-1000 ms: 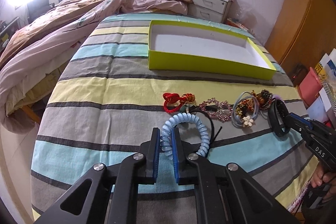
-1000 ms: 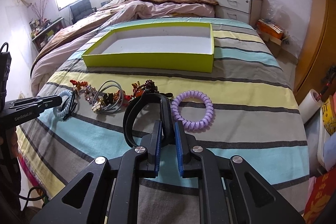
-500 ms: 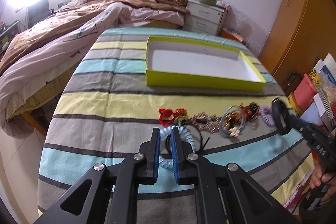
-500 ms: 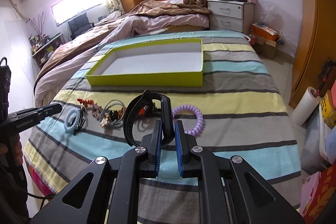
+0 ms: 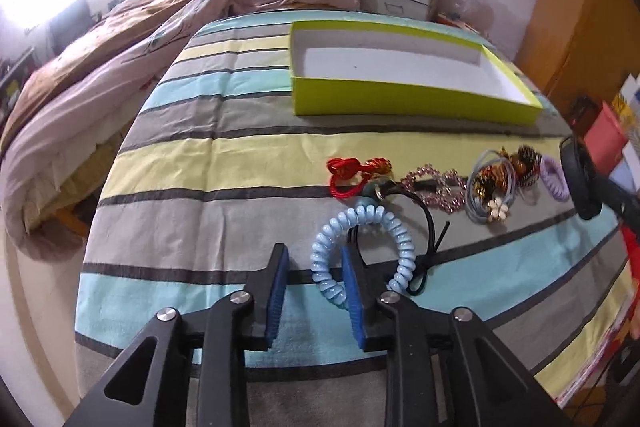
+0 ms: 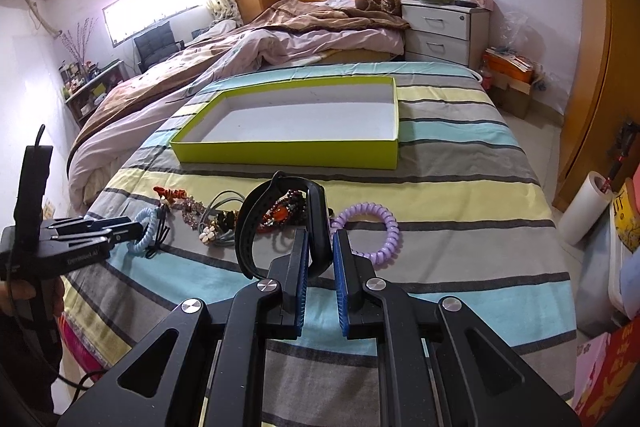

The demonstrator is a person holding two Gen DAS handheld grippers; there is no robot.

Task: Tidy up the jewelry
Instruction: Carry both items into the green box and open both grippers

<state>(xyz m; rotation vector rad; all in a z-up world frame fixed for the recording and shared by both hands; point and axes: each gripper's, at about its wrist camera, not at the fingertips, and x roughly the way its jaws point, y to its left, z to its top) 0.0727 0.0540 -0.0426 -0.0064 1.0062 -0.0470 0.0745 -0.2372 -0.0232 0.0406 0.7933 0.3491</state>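
Observation:
My left gripper (image 5: 314, 261) is open; a light blue spiral hair tie (image 5: 362, 245) loops around its right finger and rests on the striped cover. My right gripper (image 6: 320, 247) is shut on a black wristband (image 6: 280, 223) and holds it above the cover. A yellow-green open box (image 5: 400, 99) with a white floor lies further back, also in the right wrist view (image 6: 288, 151). A row of jewelry lies between: a red cord charm (image 5: 354, 169), a pink beaded piece (image 5: 434, 183), grey hair ties with a flower (image 5: 490, 195), a purple spiral tie (image 6: 370, 227).
A black elastic (image 5: 430, 239) lies beside the blue tie. The striped cover (image 5: 224, 163) drops off at left toward a bed with a rumpled quilt (image 5: 132, 39). A white nightstand (image 6: 444, 27) stands at the back. Books and boxes (image 5: 612, 131) crowd the right edge.
My left gripper has opened and let go of the blue spiral tie, after lifting and lowering. My right gripper has raised the black wristband a little.

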